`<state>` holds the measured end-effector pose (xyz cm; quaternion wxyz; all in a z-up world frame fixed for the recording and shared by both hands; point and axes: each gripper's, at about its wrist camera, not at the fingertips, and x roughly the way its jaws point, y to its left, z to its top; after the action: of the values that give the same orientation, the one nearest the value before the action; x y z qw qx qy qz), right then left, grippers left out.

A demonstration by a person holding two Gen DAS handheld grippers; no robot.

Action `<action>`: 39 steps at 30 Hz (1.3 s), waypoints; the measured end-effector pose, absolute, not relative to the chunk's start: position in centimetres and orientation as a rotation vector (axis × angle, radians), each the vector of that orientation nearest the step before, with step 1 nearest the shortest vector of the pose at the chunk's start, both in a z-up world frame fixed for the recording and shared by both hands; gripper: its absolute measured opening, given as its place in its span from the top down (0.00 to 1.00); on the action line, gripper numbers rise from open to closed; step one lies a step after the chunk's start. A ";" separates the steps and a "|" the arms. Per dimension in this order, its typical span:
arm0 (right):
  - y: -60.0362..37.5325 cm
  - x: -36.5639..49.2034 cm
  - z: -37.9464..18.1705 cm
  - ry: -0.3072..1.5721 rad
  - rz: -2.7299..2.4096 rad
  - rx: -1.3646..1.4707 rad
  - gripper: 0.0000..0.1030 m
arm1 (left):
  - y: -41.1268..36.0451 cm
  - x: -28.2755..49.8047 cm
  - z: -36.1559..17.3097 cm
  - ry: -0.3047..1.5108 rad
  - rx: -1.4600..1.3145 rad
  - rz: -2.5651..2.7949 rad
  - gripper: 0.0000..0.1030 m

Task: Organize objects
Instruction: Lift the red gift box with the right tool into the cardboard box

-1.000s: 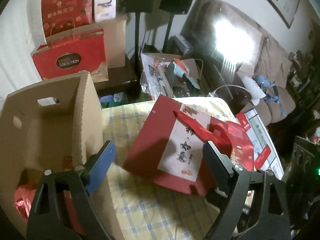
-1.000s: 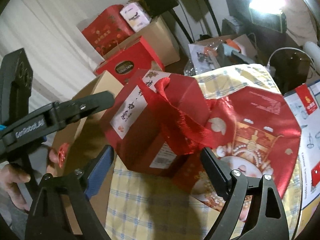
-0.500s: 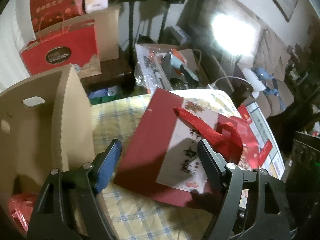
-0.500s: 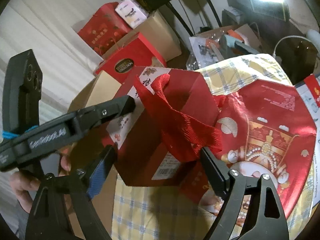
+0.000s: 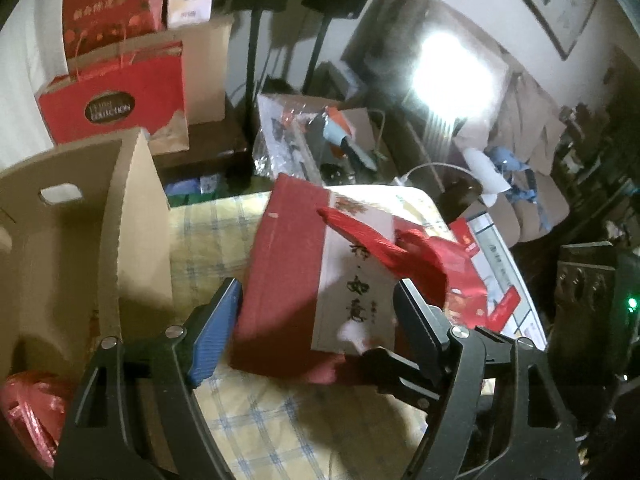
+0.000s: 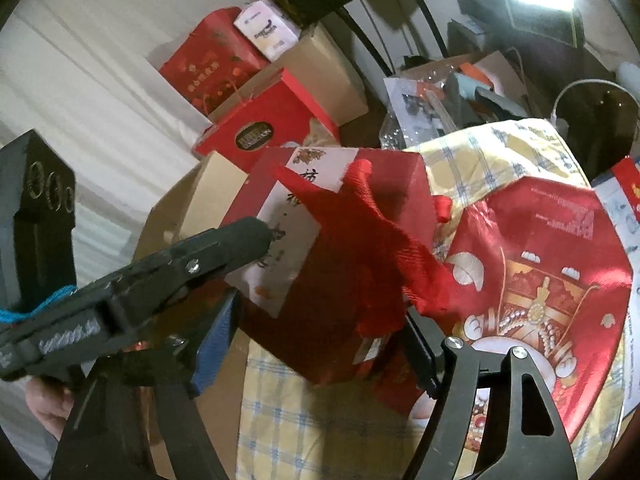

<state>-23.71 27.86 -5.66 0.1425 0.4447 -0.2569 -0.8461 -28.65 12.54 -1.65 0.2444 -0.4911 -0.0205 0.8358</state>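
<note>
We put both grippers around the red box (image 5: pixel 288 280) on the checked cloth (image 5: pixel 248 420); our left gripper (image 5: pixel 316 320) and right gripper (image 6: pixel 320 344) are open wide, holding nothing; the cardboard box (image 5: pixel 132 216) waits beside it, maybe for it.

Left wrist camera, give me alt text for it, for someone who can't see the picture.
The open left gripper straddles the near end of a red gift box with a white calligraphy label and red ribbon handle, lying on a yellow checked tablecloth. An open cardboard box stands to its left, with red gift bags stacked behind.
</note>
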 end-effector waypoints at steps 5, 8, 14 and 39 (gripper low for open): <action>27.7 -23.2 -3.8 -0.705 -2.460 1.248 0.25 | 12.4 -27.1 1.2 -0.079 -1.256 2.306 0.28; 27.4 -22.7 -2.7 -0.672 -2.482 1.225 0.25 | 11.9 -26.5 2.5 -0.102 -1.212 2.314 0.28; 26.4 -21.9 0.1 -0.633 -2.506 1.169 0.25 | 10.4 -25.3 4.8 -0.138 -1.160 2.337 0.28; 14.5 -23.5 7.4 -0.380 -2.461 1.056 0.25 | -2.5 -24.2 10.2 -0.365 -1.034 2.510 0.28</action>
<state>-23.52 14.49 7.38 0.2167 0.3810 -0.1370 -0.8883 -24.16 -2.50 10.18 0.2000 -0.3700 -0.1306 0.8978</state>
